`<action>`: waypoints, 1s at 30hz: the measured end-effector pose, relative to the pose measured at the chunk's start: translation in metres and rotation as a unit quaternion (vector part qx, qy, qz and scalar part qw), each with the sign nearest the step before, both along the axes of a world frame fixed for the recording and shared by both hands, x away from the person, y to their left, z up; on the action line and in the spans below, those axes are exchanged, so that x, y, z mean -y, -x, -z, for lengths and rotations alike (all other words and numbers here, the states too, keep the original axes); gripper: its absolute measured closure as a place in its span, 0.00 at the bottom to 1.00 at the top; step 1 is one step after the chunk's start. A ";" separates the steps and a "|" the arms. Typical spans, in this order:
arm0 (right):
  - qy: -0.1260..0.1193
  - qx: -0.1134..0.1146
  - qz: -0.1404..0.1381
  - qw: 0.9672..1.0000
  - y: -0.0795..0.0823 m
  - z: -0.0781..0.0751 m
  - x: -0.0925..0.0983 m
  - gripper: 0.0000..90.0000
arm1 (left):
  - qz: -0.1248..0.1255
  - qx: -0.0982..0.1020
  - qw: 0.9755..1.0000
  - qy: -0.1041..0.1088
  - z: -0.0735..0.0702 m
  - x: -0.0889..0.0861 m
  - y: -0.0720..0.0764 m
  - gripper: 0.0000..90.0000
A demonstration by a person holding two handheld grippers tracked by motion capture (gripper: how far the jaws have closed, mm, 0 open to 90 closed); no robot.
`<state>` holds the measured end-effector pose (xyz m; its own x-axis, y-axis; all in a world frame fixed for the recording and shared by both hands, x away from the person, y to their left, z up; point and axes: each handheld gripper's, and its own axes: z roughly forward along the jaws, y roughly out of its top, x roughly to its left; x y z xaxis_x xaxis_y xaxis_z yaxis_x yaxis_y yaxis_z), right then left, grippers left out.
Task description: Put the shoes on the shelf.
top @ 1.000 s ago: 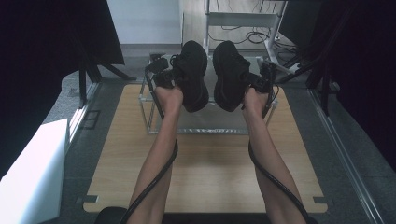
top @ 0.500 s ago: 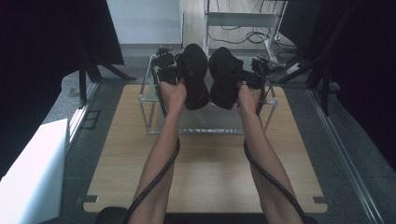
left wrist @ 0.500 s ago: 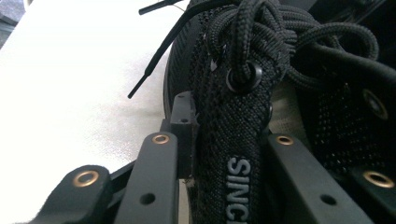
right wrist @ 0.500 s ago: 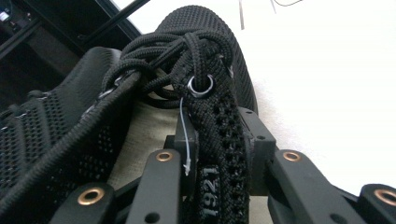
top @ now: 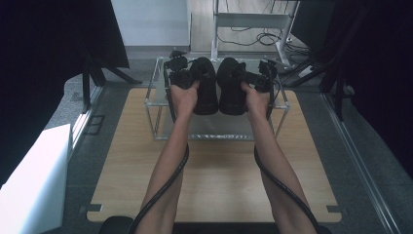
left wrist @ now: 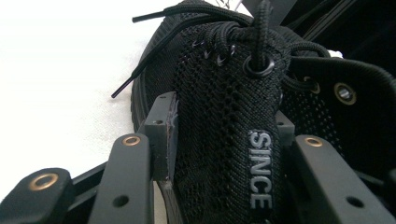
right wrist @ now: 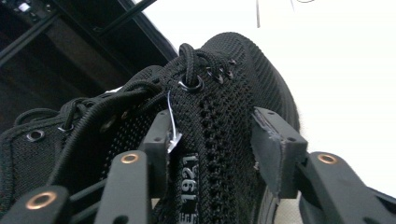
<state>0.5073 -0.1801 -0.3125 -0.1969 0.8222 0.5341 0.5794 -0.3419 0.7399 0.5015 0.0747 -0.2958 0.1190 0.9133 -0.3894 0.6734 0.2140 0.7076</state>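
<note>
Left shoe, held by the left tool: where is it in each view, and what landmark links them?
High view: left shoe upper centre, left of the right shoe.
Left gripper view: centre, tongue reading SINCE between the jaws.
Right gripper view: the shoe there, marked 1921, is the right shoe.
Landmark: left tool, clamped on the left shoe's tongue.

— What do the tools look like up close?
— The left gripper has black jaws with brass-ringed screw holes and grey pads. The right gripper is built the same, with worn pad edges.
— And the arms?
— Bare forearms, no sleeves, with a thick black cable trailing along each one.
</note>
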 end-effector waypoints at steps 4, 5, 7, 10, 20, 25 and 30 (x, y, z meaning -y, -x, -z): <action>-0.027 -0.001 -0.017 0.999 -0.001 0.001 0.004 0.50 | 0.014 0.009 0.999 0.032 0.004 -0.005 0.001 0.52; -0.033 -0.001 -0.022 0.999 -0.001 0.001 0.005 0.49 | 0.016 0.013 0.999 0.036 0.004 -0.006 0.001 0.51; -0.036 0.004 -0.028 0.999 0.000 0.002 0.007 0.46 | 0.023 0.022 0.999 0.045 0.005 -0.007 0.004 0.47; -0.051 0.016 -0.037 0.998 0.003 0.000 0.011 0.46 | 0.034 0.043 0.996 0.065 0.002 -0.010 0.009 0.46; -0.098 0.060 -0.084 0.990 0.024 -0.006 0.034 0.51 | 0.065 0.105 0.984 0.127 -0.002 -0.032 0.039 0.53; -0.120 0.062 -0.113 0.984 0.040 0.001 0.050 0.65 | 0.094 0.114 0.977 0.153 0.008 -0.051 0.060 0.67; -0.103 0.082 -0.129 0.983 0.066 0.008 0.056 0.80 | 0.123 0.128 0.974 0.140 0.018 -0.060 0.086 0.82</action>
<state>0.4415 -0.2362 -0.3200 -0.4819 0.6116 0.6275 0.5454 -0.3511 0.7611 0.4157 0.1345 -0.3134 0.4470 0.7073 -0.5476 0.5381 0.2765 0.7963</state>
